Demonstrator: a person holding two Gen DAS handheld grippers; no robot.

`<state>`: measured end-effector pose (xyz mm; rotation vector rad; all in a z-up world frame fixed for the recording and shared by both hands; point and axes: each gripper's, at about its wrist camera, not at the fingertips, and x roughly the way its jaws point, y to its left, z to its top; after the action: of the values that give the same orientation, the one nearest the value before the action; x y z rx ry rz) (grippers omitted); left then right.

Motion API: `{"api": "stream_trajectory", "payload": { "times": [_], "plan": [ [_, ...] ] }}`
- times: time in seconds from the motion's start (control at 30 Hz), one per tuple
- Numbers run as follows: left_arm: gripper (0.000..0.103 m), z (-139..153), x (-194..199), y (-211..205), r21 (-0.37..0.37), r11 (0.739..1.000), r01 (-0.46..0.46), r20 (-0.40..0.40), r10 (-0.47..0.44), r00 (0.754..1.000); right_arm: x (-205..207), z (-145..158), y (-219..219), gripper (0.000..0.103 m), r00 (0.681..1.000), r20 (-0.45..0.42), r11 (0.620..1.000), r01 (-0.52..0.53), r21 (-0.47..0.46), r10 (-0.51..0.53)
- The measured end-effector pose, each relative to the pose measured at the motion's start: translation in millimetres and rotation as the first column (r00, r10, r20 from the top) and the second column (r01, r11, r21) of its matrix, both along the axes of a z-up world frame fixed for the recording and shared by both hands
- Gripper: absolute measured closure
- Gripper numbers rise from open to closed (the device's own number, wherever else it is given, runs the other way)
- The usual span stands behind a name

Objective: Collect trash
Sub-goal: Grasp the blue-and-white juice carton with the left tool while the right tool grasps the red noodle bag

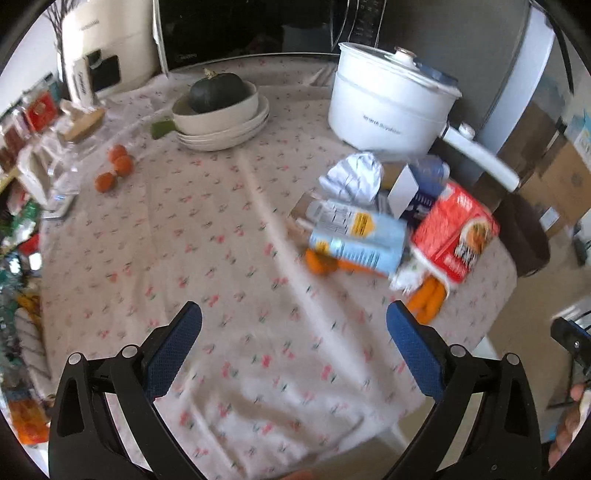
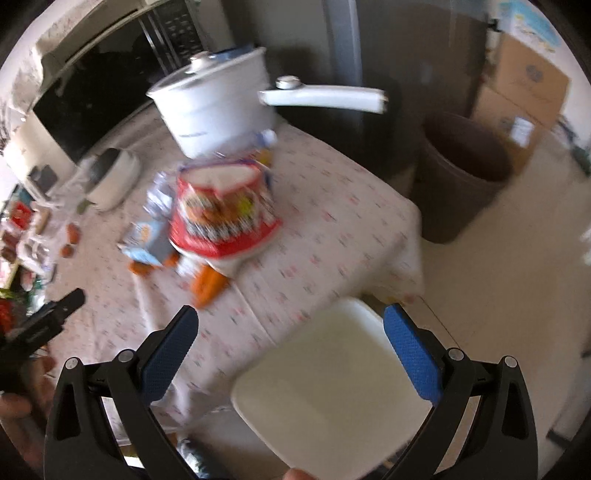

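A pile of trash lies at the table's right side: a red food box (image 1: 456, 234) (image 2: 221, 210), a light blue carton (image 1: 360, 234) (image 2: 147, 238), crumpled white paper (image 1: 352, 177), a small white box (image 1: 402, 192) and orange peel (image 1: 426, 299) (image 2: 207, 282). A dark brown bin (image 2: 463, 177) stands on the floor beyond the table's corner. My left gripper (image 1: 293, 314) is open and empty above the flowered tablecloth (image 1: 221, 258), short of the pile. My right gripper (image 2: 290, 317) is open and empty above a white chair seat (image 2: 332, 387) at the table's edge.
A white pot (image 1: 391, 103) with a long handle (image 2: 325, 98) stands behind the pile. Stacked bowls hold a dark squash (image 1: 218, 92). Oranges (image 1: 118, 168) lie at left beside clear containers. A microwave (image 1: 251, 29) is at the back. Cardboard boxes (image 2: 524, 92) stand behind the bin.
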<state>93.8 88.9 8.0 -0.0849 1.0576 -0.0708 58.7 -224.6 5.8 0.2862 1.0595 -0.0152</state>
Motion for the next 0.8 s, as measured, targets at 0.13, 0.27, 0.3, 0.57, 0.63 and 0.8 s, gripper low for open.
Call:
{"api": "stream_trajectory", "payload": {
  "times": [0.13,0.27,0.3,0.57,0.63,0.8],
  "plan": [
    [0.008,-21,31,7,-0.174,0.984,-0.029,-0.13,0.006,0.992,43,-6,1,0.006,0.996,-0.016,0.994,-0.088,0.057,0.089],
    [0.022,-32,53,21,-0.292,0.951,-0.102,-0.165,0.055,0.985,71,-8,-4,0.006,0.994,0.004,0.993,-0.11,0.049,0.11],
    [0.024,-33,58,23,-0.304,0.946,-0.11,-0.163,0.062,0.985,74,-9,-6,0.006,0.995,0.005,0.993,-0.101,0.055,0.101],
    [0.03,-66,92,22,-0.47,0.854,-0.222,-0.257,0.108,0.96,83,-24,1,0.006,0.994,-0.046,0.995,-0.092,0.041,0.094],
    [0.03,-74,97,21,-0.502,0.829,-0.248,-0.275,0.12,0.954,86,-20,2,0.006,0.995,-0.036,0.994,-0.094,0.051,0.096],
    [0.037,-84,109,11,-0.495,0.827,-0.265,-0.279,0.138,0.95,99,-19,9,0.006,0.994,-0.021,0.993,-0.104,0.057,0.105]
  ]
}}
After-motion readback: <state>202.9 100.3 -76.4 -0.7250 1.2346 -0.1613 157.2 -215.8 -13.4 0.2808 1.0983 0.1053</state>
